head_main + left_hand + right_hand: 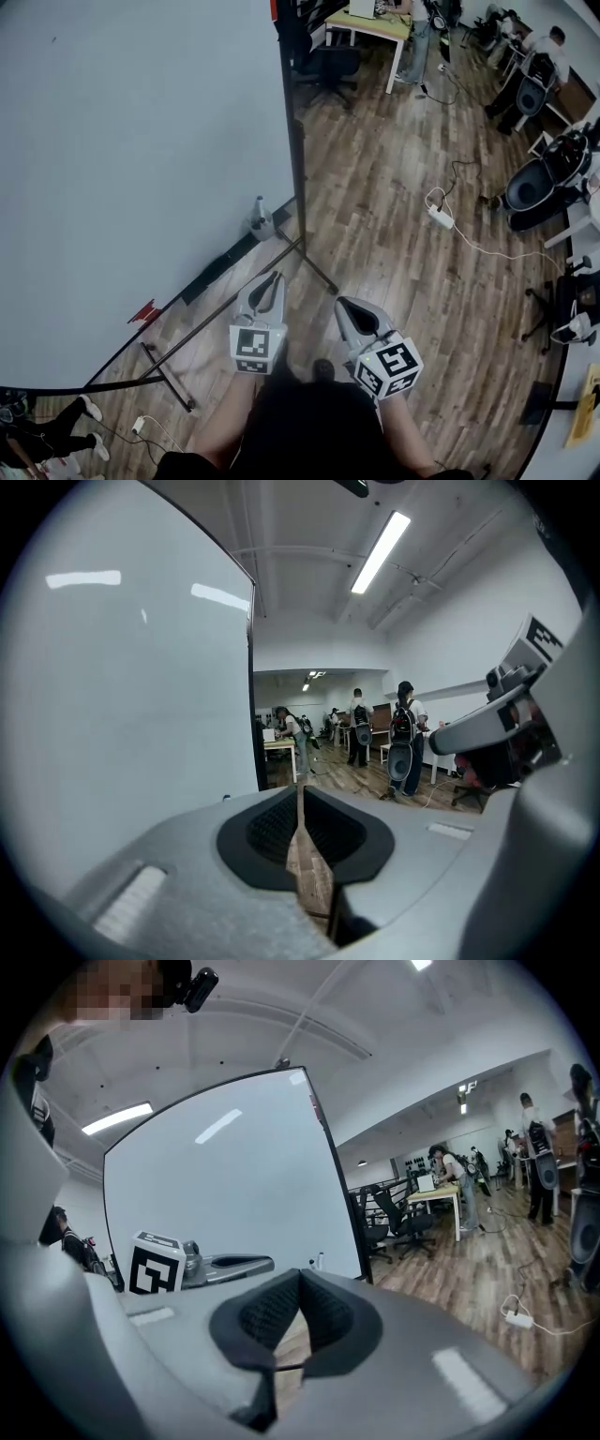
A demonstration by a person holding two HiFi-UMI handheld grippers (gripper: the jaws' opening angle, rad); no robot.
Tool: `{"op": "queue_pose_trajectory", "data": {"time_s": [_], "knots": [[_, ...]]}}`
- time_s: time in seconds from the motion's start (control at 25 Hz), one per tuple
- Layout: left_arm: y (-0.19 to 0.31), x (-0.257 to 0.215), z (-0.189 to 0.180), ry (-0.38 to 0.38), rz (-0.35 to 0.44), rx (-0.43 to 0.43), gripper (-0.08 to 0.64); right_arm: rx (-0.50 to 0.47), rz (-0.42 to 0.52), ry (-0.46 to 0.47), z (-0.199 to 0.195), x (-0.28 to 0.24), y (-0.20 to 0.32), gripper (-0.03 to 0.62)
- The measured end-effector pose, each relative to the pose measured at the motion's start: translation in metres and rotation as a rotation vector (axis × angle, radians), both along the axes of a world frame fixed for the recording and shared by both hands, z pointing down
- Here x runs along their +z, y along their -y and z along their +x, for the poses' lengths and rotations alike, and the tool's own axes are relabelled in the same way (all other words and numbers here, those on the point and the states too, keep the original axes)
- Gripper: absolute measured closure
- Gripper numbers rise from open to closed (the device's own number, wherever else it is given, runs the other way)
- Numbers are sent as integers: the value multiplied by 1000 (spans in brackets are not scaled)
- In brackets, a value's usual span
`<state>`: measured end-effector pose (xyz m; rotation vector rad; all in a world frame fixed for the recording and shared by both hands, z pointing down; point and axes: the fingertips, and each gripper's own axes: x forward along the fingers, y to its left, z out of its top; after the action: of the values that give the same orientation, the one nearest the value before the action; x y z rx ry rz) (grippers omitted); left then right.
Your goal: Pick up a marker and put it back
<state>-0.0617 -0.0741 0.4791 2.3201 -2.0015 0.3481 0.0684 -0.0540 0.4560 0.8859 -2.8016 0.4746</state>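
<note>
A large whiteboard [141,169] on a wheeled stand fills the left of the head view. At its lower right corner stands a small white object with a blue top [258,217]; I cannot tell whether it is a marker. No marker is clearly in view. My left gripper [275,279] hangs in front of the board's lower edge, its tips together with nothing between them [300,794]. My right gripper [345,305] is beside it to the right, also shut and empty [300,1274]. The small white object [319,1261] shows just beyond the right gripper's tips.
A red piece [145,312] sits on the board's lower edge. The stand's black legs [314,267] cross the wooden floor ahead. A power strip with cable [441,217] lies to the right. Office chairs [539,183], a desk [375,23] and people stand farther off.
</note>
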Motion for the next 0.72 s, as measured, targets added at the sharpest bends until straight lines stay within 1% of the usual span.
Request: {"op": "queue_pose_trajectory", "data": {"time_s": [0.24,0.44,0.56,0.72], "knots": [[-48,-5,18,-18,11,-101,537,-107,-8,-7,18,7,-21,589],[-85,-6,27,-37,10,-168,546,-182,8,-7,23,7,-28,589],[-107,-4,25,-64,-6,-207,549,-224,7,-2,14,10,-31,589],[-122,-20,25,-128,14,-202,549,-285,28,8,-5,2,-39,589]]}}
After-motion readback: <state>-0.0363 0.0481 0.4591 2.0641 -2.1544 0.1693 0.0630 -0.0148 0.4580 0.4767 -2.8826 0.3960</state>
